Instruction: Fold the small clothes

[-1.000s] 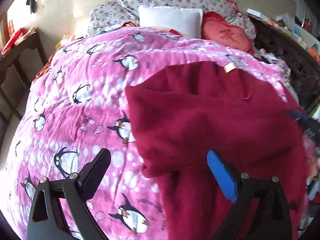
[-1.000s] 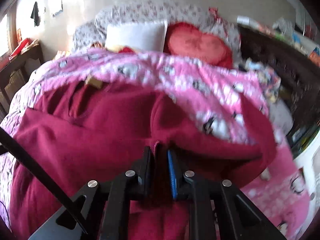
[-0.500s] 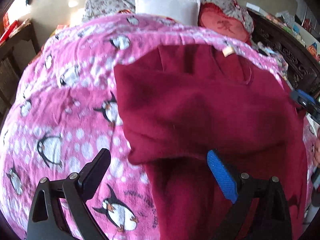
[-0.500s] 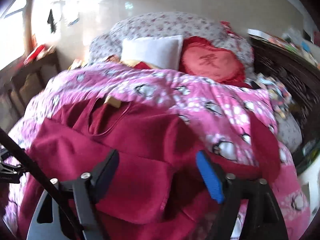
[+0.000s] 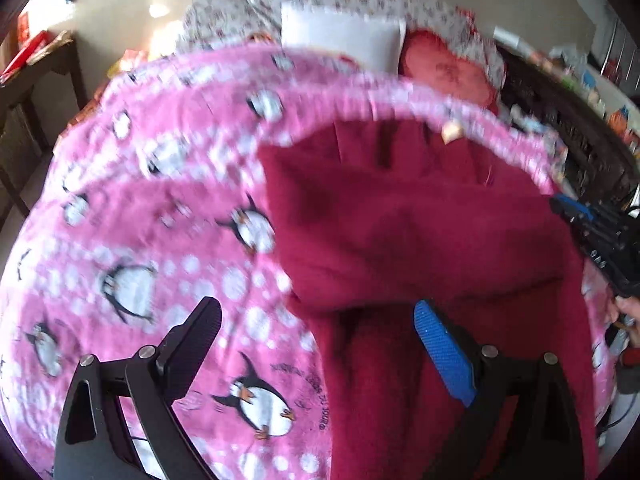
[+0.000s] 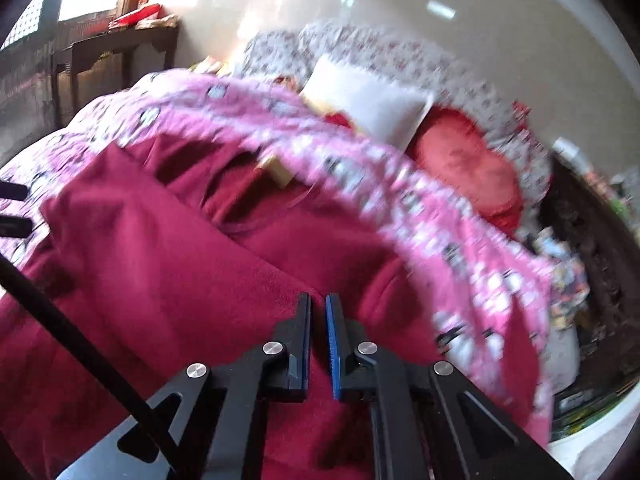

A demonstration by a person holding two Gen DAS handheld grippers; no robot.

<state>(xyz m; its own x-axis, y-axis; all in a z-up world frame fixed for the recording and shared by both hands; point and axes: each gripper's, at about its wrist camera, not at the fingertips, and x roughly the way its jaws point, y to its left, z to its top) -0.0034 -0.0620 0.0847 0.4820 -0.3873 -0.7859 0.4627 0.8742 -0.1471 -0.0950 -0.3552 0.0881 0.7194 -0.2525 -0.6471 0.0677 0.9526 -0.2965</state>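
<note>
A dark red fleece top [image 5: 408, 240] lies on a pink penguin blanket [image 5: 132, 216], with its left side folded over the body and a tan neck label [image 5: 451, 133] at the far end. My left gripper [image 5: 316, 340] is open and empty above the garment's near left edge. My right gripper [image 6: 318, 320] has its jaws nearly together with a thin gap, just above the red top [image 6: 192, 264]; no cloth shows between them. It also shows in the left wrist view [image 5: 600, 236] at the garment's right edge.
A white pillow [image 5: 340, 42], a red heart cushion [image 5: 444, 74] and a floral quilt [image 6: 400, 64] lie at the bed's head. A dark carved cabinet [image 5: 576, 136] with clutter stands on the right. A wooden side table [image 6: 116, 46] stands at the left.
My right gripper let go of the folded sleeve, opened, then closed again without cloth and shifted right. My left gripper stayed open and drew slightly back.
</note>
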